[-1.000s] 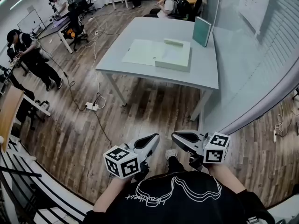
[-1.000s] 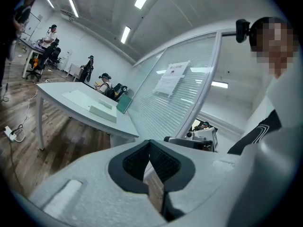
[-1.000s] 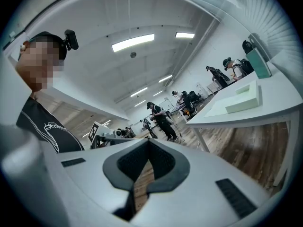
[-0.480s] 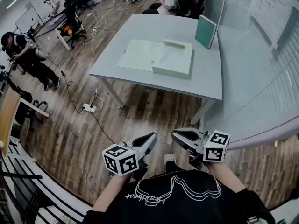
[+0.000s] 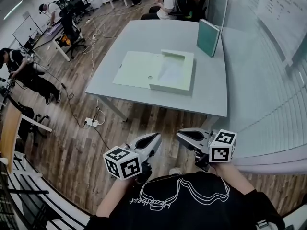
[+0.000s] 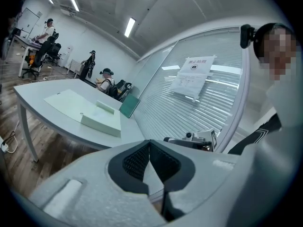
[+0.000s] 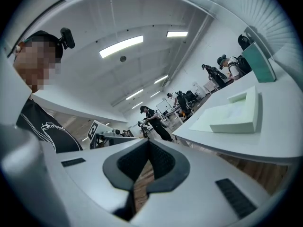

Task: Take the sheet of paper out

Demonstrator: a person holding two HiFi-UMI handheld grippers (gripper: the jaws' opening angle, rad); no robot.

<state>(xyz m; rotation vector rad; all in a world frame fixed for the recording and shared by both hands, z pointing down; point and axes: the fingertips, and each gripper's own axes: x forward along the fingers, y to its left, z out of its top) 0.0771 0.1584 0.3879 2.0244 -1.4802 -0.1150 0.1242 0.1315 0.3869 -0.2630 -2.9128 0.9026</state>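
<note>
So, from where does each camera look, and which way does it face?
Head view: on the head, facing steeply down at floor and table; shows shirt, forearms, left tool, right tool.
Left gripper view: on the left tool, along its shut jaws toward the table; shows the right tool.
Right gripper view: on the right tool, likewise; shows the left tool.
All share the table and green box.
</note>
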